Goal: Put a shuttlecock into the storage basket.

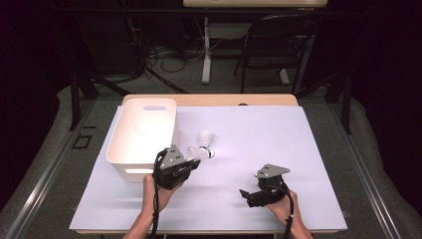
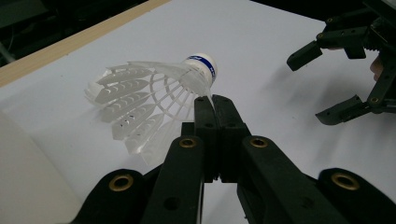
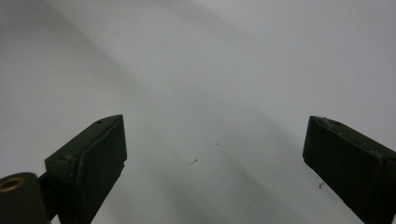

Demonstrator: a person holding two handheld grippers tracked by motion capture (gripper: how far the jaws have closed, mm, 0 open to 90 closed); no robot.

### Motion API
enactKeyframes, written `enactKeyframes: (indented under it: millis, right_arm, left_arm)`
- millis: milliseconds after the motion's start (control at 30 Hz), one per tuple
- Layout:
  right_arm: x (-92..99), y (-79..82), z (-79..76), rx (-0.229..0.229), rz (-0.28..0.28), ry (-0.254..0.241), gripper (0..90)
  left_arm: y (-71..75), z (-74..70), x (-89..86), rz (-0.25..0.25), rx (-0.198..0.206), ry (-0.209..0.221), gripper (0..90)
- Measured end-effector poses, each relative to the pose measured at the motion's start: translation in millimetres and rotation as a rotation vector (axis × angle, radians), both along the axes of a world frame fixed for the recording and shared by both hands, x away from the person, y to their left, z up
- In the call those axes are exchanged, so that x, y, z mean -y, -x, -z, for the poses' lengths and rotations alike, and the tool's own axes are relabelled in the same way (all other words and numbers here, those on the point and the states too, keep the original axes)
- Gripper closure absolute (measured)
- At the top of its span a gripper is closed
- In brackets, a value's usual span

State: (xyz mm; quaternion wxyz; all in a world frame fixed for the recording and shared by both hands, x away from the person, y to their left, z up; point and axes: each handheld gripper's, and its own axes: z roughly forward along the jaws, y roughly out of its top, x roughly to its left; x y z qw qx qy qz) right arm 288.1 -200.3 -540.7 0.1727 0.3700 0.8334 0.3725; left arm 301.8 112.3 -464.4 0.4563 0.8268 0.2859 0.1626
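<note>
A white plastic shuttlecock with a blue-banded white cork hangs just above the pale sheet, lying on its side. My left gripper is shut on the edge of its skirt, close to the cork. From above, the shuttlecock sits right of the white bin, with the left gripper below it in the person's left hand. My right gripper stands open low over the sheet at the front right, nothing between its jaws. In the left gripper view it appears, open, at the upper right.
A white rectangular bin with handle slots stands at the sheet's left, its near wall touching the left hand's side. The pale sheet covers a wooden table. A chair and cables lie beyond the far edge.
</note>
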Motion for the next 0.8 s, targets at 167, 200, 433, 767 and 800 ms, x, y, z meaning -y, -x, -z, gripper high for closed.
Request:
enactKeyframes:
  millis: [167, 200, 433, 767, 800]
  right_arm:
    - [-0.2, 0.1, -0.1, 0.001, -0.003, -0.001, 5.6]
    - [-0.3, 0.4, -0.2, 0.000, -0.002, -0.002, 5.6]
    - [-0.5, 0.4, -0.2, 0.001, -0.003, -0.002, 5.5]
    - [-0.4, 0.5, -0.3, 0.002, -0.003, -0.001, 5.5]
    - [-0.4, 0.5, -0.3, 0.002, -0.003, -0.001, 5.5]
  left_arm:
    - [-1.7, -4.3, -1.1, -0.005, 0.006, 0.006, 90.0]
    - [-3.0, -6.2, -1.9, -0.004, 0.008, 0.004, 90.0]
    - [-6.1, -13.0, -4.2, -0.013, 0.017, 0.005, 90.0]
    - [-11.5, -22.1, -6.7, -0.023, 0.029, 0.011, 90.0]
    - [-11.5, -22.1, -6.7, -0.023, 0.029, 0.011, 90.0]
